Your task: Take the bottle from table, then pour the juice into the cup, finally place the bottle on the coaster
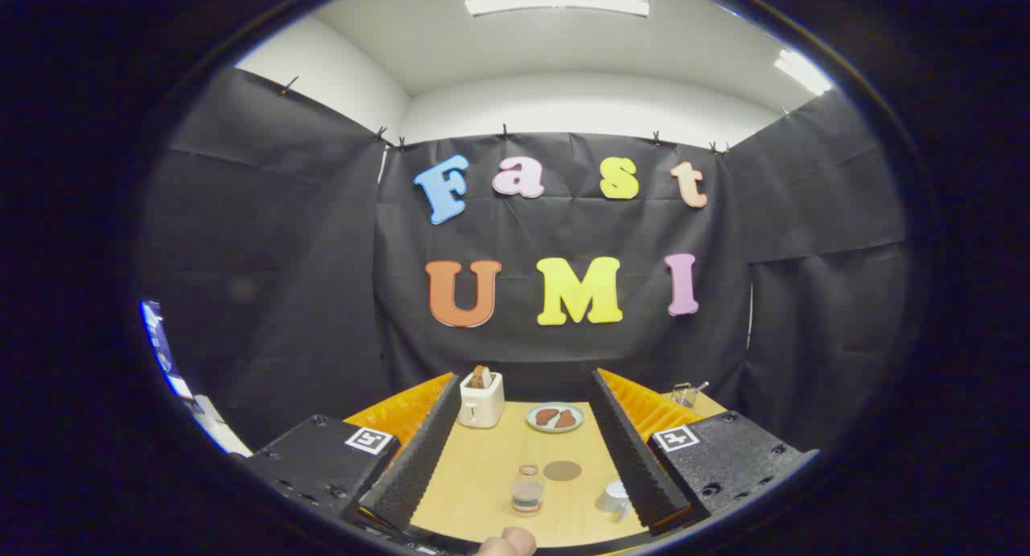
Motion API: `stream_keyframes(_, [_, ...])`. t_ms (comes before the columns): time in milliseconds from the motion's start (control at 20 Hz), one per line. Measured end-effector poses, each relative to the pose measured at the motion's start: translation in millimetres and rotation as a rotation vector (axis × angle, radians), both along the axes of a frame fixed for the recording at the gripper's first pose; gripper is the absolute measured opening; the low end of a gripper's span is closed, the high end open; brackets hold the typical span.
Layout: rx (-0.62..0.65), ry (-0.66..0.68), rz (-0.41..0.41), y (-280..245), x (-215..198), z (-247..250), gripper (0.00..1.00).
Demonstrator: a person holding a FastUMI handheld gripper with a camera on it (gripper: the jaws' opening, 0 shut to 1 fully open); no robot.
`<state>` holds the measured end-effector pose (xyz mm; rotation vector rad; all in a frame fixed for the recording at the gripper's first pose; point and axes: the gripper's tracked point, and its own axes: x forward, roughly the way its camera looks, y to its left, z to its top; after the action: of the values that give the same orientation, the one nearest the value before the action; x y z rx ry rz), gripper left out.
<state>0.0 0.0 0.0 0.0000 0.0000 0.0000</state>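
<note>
A small clear bottle (528, 489) with a red cap and a dark band stands upright on the wooden table (483, 475), between my two fingers and low down near their base. A round brown coaster (562, 470) lies flat just beyond it to the right. A metal cup (615, 497) stands to the right of the bottle, close against the right finger (632, 451). My gripper (521, 383) is held high and wide open, with nothing between its fingers. The left finger (418, 459) stays well apart from the bottle.
A white toaster (481, 400) with toast in it stands at the table's far side. Beside it a plate (555, 417) holds brown food pieces. A glass jar (685, 394) sits beyond the right finger. Part of a hand (505, 543) shows at the table's near edge.
</note>
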Motion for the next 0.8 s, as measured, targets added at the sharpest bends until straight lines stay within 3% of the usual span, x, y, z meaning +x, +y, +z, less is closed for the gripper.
stream_keyframes(800, [-0.033,0.031,-0.028,23.7,19.0,-33.4,1.00])
